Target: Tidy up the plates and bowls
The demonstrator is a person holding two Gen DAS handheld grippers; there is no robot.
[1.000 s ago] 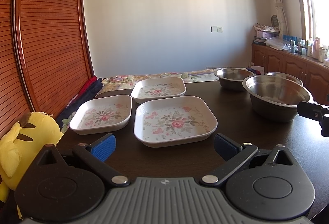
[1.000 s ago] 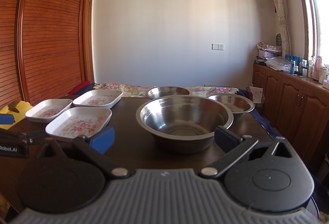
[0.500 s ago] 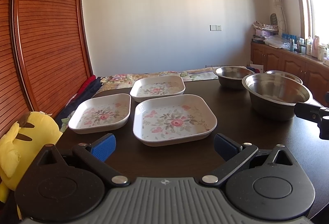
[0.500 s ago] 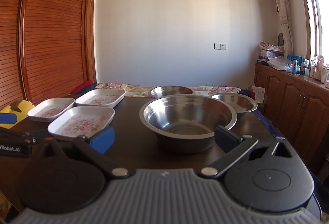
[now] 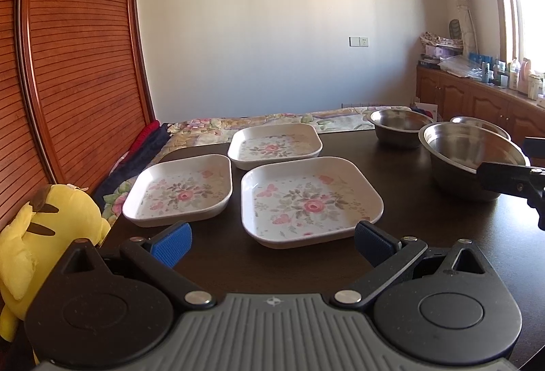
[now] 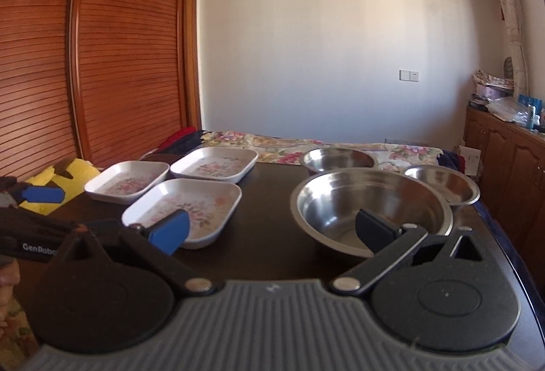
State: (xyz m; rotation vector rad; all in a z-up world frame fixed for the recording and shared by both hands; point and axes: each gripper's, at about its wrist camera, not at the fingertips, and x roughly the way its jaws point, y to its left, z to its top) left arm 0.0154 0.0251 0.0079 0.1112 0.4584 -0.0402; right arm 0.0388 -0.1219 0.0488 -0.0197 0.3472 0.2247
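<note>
Steel and melamine share the dark table (image 5: pixel 442 252): three floral square plates on the left side, three steel bowls on the right, none stacked yet. The left gripper (image 5: pixel 272 243) hovers just short of the nearest plate (image 5: pixel 310 200) with its jaws spread wide and nothing between them. The right gripper (image 6: pixel 272 228) is equally wide and empty, its right finger seen against the big bowl (image 6: pixel 371 207). I cannot tell whether it touches the rim. From where I stand, the trouble looks like this: the plate's rim is shallow and glossy, so a pinch on the lip could slip or tip it. The side plate (image 5: pixel 180 189) sits just beside it and could get shoved toward the table edge above the yellow plush toy (image 5: pixel 44 228). The bowl's curved steel wall may squirt out of a loose grip and clatter into the smaller bowls (image 6: pixel 442 182) close behind.
</note>
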